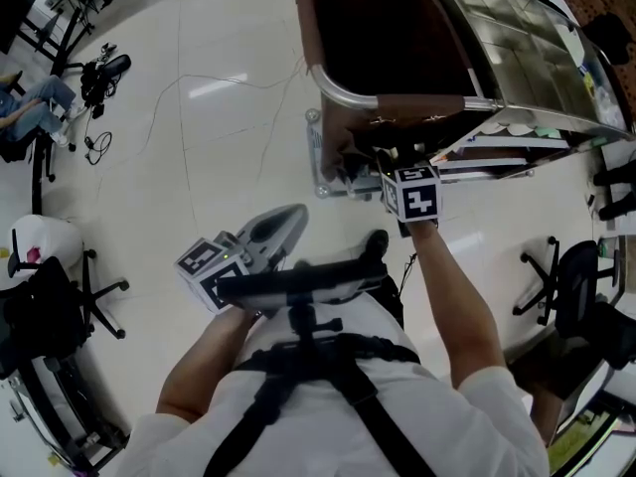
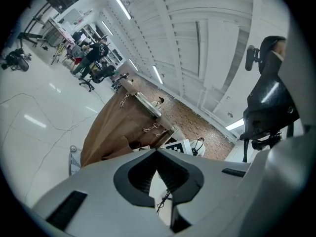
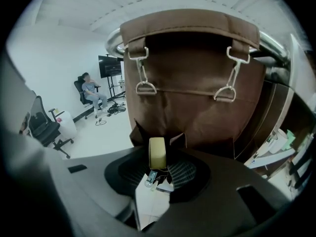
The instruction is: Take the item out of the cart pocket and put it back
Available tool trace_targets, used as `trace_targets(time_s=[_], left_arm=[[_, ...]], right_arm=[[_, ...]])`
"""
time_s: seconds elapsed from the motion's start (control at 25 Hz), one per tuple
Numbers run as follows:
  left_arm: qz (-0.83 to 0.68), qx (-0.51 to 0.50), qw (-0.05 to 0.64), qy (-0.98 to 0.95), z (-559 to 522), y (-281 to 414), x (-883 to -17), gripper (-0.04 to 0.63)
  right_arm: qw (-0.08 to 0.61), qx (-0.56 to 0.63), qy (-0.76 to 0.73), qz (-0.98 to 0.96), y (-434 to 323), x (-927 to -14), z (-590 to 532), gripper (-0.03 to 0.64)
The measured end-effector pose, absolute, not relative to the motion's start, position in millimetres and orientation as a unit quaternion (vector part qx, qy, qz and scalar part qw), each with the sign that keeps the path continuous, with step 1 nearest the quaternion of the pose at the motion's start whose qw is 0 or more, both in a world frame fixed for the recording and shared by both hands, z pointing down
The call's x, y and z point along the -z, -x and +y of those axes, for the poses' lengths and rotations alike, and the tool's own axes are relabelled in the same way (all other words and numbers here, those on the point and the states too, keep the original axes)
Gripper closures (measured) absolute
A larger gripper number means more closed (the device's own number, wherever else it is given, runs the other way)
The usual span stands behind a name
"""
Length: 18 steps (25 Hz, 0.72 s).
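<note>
Right claw (image 3: 158, 158): ribbed dark pads (image 3: 183, 171) are pressed on either side of the item (image 3: 157, 149), so I log it as gripping. The item is a small pale-yellow block with rounded corners and a matte face. It stands upright at the very tips of the claw. Just beyond the tips is the pocket (image 3: 174, 138), dark brown soft fabric, with its limp flaps rising on both sides of the block. I cannot tell how much of the block sits inside the mouth. Above and behind the claw hangs the cart's bag (image 3: 197, 83), brown woven cloth creased in shallow folds. It is clipped by two metal snap hooks (image 3: 142, 78) with D-rings to a folded hem over a polished chrome rail (image 3: 114, 41). In the head view the right claw's marker cube (image 1: 412, 192) lies against the cart (image 1: 343, 92) under that rail. Left claw (image 2: 158, 154): smooth grey shell, ribbed pads meeting at the tips, nothing between them. It is held well apart from the cart, whose brown bag shows ahead of it. Far to the left of the right claw, the glossy white floor (image 3: 103, 132) carries a black office chair (image 3: 47, 127) and, further back, a seated person (image 3: 91, 90).
</note>
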<state>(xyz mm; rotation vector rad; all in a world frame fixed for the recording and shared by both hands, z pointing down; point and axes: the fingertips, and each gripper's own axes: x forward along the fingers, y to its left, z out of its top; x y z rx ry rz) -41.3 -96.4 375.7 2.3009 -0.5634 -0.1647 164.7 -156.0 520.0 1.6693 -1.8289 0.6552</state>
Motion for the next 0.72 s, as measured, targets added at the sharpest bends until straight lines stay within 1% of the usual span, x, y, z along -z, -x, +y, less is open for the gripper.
trace_targets(time_s=[0.28,0.72], left_arm=[[-0.221,0.062,0.376,-0.898,-95.2,44.0,-378.5,0.601],[-0.218,0.058,0.375,-0.899,-94.3,40.9,-378.1,0.601]], right_arm=[[0.301,-0.243,-0.63,-0.674,-166.8,-532.1,-155.5,0.527],[0.311,-0.22,-0.628,-0.678,-162.8,-529.8,-161.6,0.528]])
